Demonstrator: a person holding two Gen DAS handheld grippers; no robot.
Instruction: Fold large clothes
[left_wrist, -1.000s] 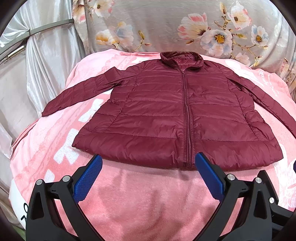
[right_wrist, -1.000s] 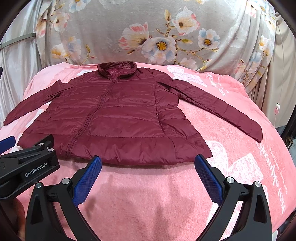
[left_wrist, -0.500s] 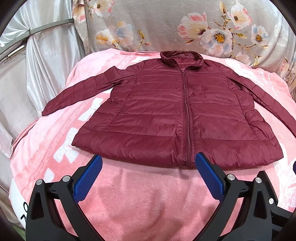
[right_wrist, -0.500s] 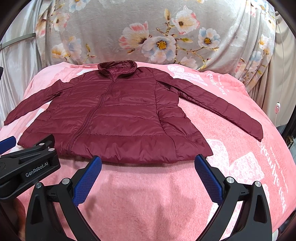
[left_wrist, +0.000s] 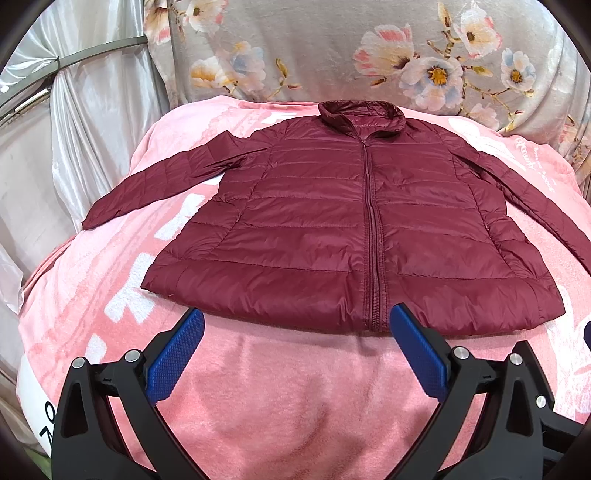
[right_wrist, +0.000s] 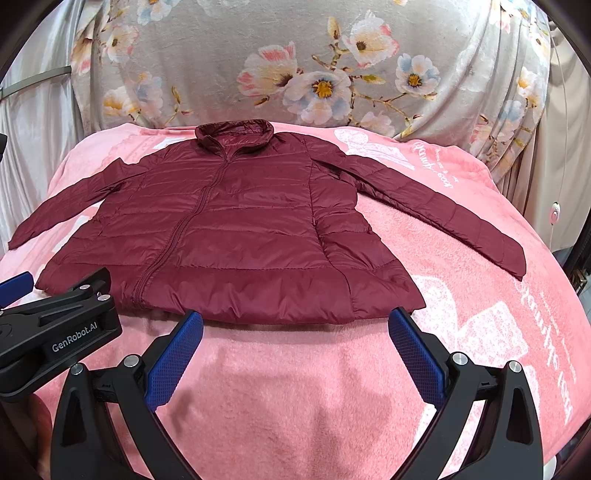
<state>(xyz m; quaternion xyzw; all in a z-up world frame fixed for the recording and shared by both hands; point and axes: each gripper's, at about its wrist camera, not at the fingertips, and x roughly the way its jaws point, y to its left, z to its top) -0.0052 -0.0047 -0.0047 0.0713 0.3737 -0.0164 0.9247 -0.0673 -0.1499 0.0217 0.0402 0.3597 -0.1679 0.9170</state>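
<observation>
While the jacket (left_wrist: 354, 236) lay flat ahead, left gripper (left_wrist: 295, 343) and right gripper (right_wrist: 295, 343) hovered spread, empty; folding unstarted, sleeve grasp probably next.

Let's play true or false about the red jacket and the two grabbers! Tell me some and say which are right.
1. The jacket is zipped up. True.
2. The jacket is folded in half. False: it lies flat with both sleeves spread out.
3. The left gripper is squeezing the hem. False: its fingers are wide open, holding nothing.
4. The right gripper is open too. True.
5. The jacket lies on a green blanket. False: the blanket is pink.
</observation>
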